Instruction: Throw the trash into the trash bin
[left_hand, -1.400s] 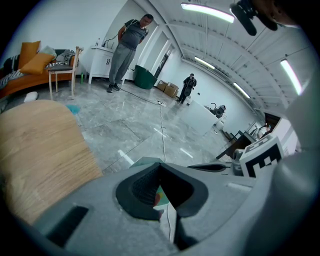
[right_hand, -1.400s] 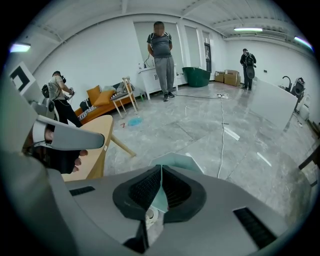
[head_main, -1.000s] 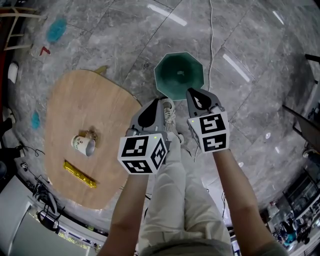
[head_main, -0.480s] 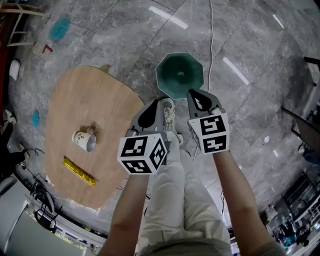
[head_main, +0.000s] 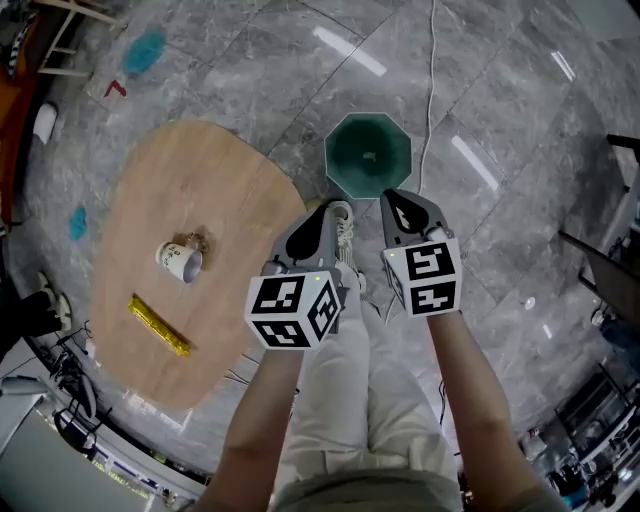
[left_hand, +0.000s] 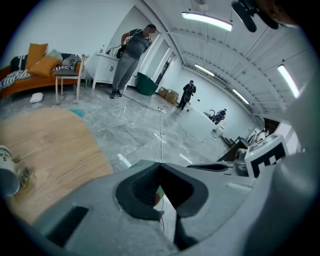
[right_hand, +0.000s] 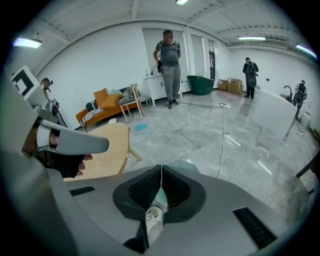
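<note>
A green octagonal trash bin (head_main: 368, 155) stands on the grey floor just ahead of both grippers; its rim (right_hand: 182, 166) shows behind the right jaws. On the oval wooden table (head_main: 200, 200) at the left lie a tipped paper cup (head_main: 180, 260) and a yellow wrapper (head_main: 158, 326). My left gripper (head_main: 333, 208) hovers beside the table's right edge, jaws shut with nothing in them. My right gripper (head_main: 390, 197) hangs just short of the bin, shut and empty too. In the left gripper view the cup (left_hand: 7, 175) sits at the far left on the table (left_hand: 50, 145).
A white cable (head_main: 430, 80) runs across the floor past the bin. The person's legs and a white shoe (head_main: 340, 228) are below the grippers. An orange sofa (left_hand: 25, 75), a chair (left_hand: 70, 80) and several standing people (right_hand: 170, 70) are farther off.
Both grippers have lifted slightly and stayed shut. The table, cup, wrapper and bin have slid a little right and down in the head view.
</note>
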